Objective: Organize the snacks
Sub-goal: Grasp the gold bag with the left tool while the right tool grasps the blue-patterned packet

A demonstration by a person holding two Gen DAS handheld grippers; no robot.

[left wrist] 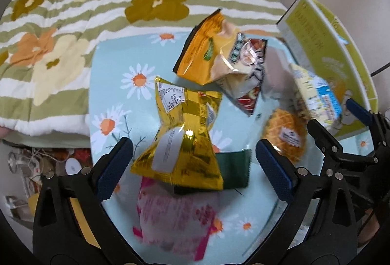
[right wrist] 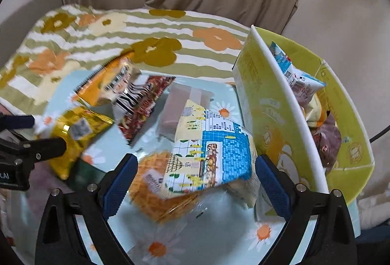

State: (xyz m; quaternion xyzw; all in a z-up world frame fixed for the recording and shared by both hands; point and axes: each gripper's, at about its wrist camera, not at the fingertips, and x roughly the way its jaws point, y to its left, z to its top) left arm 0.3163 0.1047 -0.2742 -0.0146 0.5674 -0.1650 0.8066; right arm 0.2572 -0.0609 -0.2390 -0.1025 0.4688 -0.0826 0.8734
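We can read almost nothing: only ".AI" in white on the black body of the left gripper [right wrist: 33, 133], at the right wrist view's left edge. Print on the snack packs and green box [right wrist: 268, 118] is too blurred.

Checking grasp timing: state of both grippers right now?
Left gripper: open, holding nothing, gold snack bag between its jaws.
Right gripper: open, holding nothing, blue-and-yellow bag between its jaws.

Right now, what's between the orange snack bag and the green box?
In the right wrist view: a red-and-black striped packet, then a translucent wrapped block, lying on the daisy cloth between the orange snack bag and green box.
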